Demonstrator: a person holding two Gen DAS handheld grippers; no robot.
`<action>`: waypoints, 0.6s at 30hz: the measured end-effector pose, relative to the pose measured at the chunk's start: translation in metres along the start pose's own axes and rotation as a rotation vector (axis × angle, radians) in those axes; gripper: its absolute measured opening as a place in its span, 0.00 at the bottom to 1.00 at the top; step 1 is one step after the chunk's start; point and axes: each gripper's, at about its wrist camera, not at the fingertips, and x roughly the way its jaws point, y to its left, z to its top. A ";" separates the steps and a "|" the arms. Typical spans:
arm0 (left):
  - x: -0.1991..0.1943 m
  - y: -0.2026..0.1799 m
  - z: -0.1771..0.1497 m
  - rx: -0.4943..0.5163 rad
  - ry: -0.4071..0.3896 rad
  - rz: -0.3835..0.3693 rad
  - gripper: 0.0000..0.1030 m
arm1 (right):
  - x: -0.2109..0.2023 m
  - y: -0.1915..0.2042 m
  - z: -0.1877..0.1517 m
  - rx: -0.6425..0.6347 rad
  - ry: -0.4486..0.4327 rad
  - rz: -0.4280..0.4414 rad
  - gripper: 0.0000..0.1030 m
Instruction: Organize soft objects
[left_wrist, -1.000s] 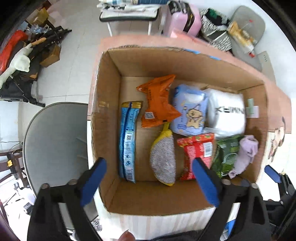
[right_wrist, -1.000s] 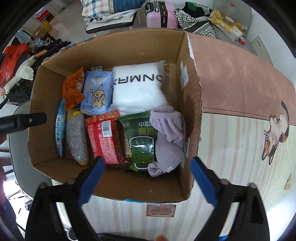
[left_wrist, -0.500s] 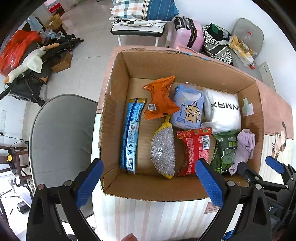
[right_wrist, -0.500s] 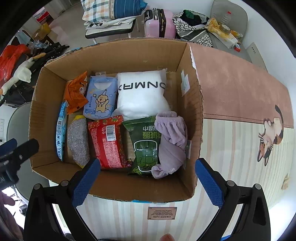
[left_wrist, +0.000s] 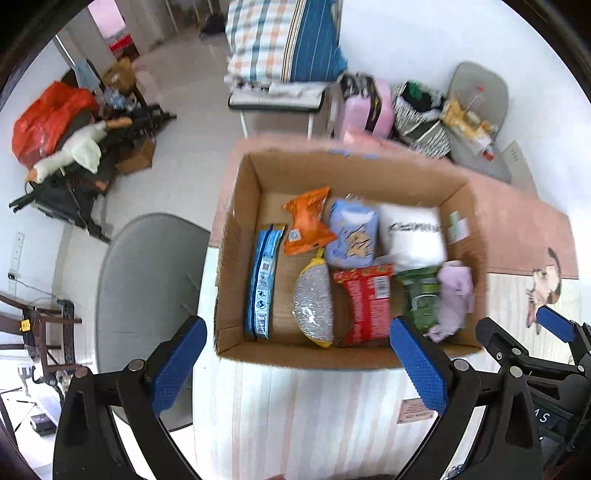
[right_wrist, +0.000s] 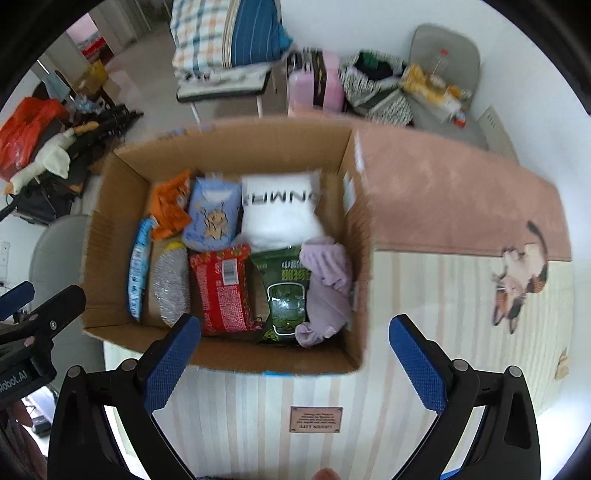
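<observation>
An open cardboard box (left_wrist: 236, 236) (right_wrist: 110, 236) stands on the striped tablecloth. It holds several soft items: a white pack (right_wrist: 279, 212), a light blue pack (right_wrist: 212, 218), an orange bag (right_wrist: 168, 205), a blue packet (right_wrist: 137, 266), a silver scrubber (right_wrist: 171, 284), a red packet (right_wrist: 223, 291), a green pack (right_wrist: 286, 295) and a lilac cloth (right_wrist: 327, 284). My left gripper (left_wrist: 295, 343) is open and empty, above the box's near wall. My right gripper (right_wrist: 294, 341) is open and empty, near the box's front right corner.
The tablecloth (right_wrist: 443, 314) has a pink band and a cat print (right_wrist: 521, 280). A grey chair (left_wrist: 147, 295) stands left of the table. A bench with a pillow (left_wrist: 284, 48), a pink case (left_wrist: 364, 110) and floor clutter (left_wrist: 74, 147) lie beyond.
Both grippers have pulled back and up from the box, so it looks smaller and more of the room shows. Both stay open and empty.
</observation>
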 end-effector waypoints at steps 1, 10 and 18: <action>-0.012 -0.001 -0.003 -0.001 -0.016 -0.004 0.99 | -0.012 -0.001 -0.003 -0.001 -0.019 0.003 1.00; -0.113 -0.007 -0.037 0.022 -0.185 0.008 0.99 | -0.128 -0.015 -0.048 0.000 -0.197 -0.001 1.00; -0.168 -0.004 -0.061 0.008 -0.242 -0.005 0.99 | -0.209 -0.025 -0.084 -0.001 -0.307 0.011 1.00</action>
